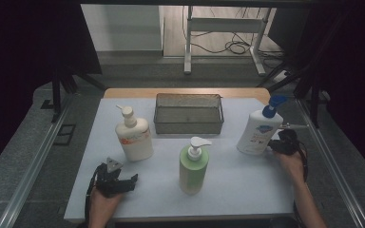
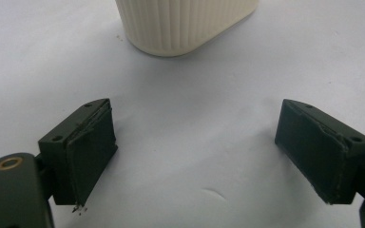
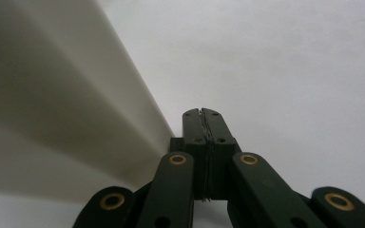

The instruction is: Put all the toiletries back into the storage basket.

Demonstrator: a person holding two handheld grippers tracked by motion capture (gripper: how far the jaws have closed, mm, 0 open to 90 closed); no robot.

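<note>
Right tongs (image 1: 276,146), pressed together empty, nudge the tilted white blue-pump plastic bottle (image 1: 258,132); left tongs (image 2: 197,156) gape near the cream ribbed pump bottle (image 2: 183,23). Next they'd probably need opening to grab it.

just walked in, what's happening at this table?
A person works at a white table with a hand-held gripper in each hand. The right hand-held gripper is shut, with nothing between its jaws, right beside the tilted blue-capped white bottle. The left hand-held gripper rests open near the cream pump bottle, holding nothing. A green pump bottle stands in the middle, and a mesh basket sits behind.
</note>
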